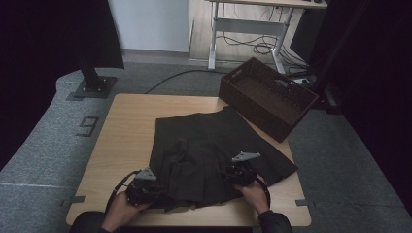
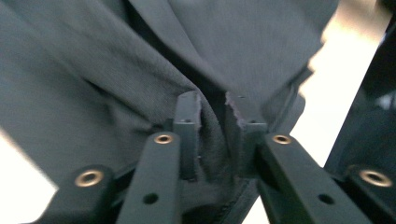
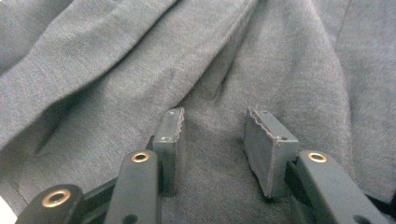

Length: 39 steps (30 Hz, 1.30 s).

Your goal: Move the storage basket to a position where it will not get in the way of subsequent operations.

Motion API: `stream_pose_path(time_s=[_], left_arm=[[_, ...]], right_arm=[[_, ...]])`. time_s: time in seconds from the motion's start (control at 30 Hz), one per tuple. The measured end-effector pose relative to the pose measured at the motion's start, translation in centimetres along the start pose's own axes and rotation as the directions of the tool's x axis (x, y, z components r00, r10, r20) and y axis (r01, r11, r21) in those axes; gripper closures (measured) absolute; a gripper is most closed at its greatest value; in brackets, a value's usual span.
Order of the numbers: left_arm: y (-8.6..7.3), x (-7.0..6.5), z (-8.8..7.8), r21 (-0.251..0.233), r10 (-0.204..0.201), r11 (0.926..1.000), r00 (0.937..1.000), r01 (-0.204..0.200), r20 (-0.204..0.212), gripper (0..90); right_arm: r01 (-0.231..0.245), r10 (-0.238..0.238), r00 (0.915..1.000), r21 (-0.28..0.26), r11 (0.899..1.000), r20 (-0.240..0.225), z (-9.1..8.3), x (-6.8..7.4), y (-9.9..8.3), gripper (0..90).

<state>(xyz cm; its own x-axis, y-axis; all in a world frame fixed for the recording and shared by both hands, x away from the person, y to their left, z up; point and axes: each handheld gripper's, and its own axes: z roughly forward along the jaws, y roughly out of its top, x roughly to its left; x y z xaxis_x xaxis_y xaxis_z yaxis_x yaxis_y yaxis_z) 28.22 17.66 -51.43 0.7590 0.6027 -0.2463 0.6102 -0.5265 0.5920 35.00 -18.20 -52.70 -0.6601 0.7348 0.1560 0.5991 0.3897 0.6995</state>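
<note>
Left hand-held gripper (image 1: 154,190): sat at the near left corner of the garment; in the left gripper view (image 2: 212,122) its jaws stood close together with a bunched fold of the cloth pinched between the pads, so it was gripping the garment.
Right hand-held gripper (image 1: 232,174): rested on the near right part of the garment; in the right gripper view (image 3: 212,133) its jaws were parted, the cloth lying flat under and between them with the pads not pressing it.
Hands: a left hand (image 1: 119,212) and a right hand (image 1: 254,194) came in from the near edge, each holding its tool.
Dark grey garment (image 1: 209,150): a pleated piece spread on the middle of the bench, its near hem rumpled by the left tool, its far corner close to the basket.
Bench (image 1: 121,136): light wood, bare on the left side.
Wicker basket (image 1: 267,99): dark brown, at the far right corner of the bench.
</note>
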Motion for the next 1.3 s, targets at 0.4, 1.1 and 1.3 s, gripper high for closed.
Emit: stream_pose_path(time_s=[0.4,1.1,1.3], left_arm=[[2.3,3.7,-4.0,-0.195,-0.072,0.9801,0.9823,0.038,-0.173,48.4],[3.3,3.3,-2.4,-0.061,-0.042,0.9977,0.977,0.03,-0.209,75.0],[3.1,2.8,-0.7,-0.046,-0.015,0.9989,0.9667,0.004,-0.256,58.2]], right_arm=[[0.017,-0.017,0.9995,-0.013,1.0,0.025,-1.5,-0.1,0.6,49.8],[0.01,-0.01,0.9998,-0.002,1.0,0.015,-0.8,-0.1,-0.1,48.9],[0.02,-0.02,0.9996,-0.012,1.0,0.019,-1.7,0.1,0.0,48.0]])
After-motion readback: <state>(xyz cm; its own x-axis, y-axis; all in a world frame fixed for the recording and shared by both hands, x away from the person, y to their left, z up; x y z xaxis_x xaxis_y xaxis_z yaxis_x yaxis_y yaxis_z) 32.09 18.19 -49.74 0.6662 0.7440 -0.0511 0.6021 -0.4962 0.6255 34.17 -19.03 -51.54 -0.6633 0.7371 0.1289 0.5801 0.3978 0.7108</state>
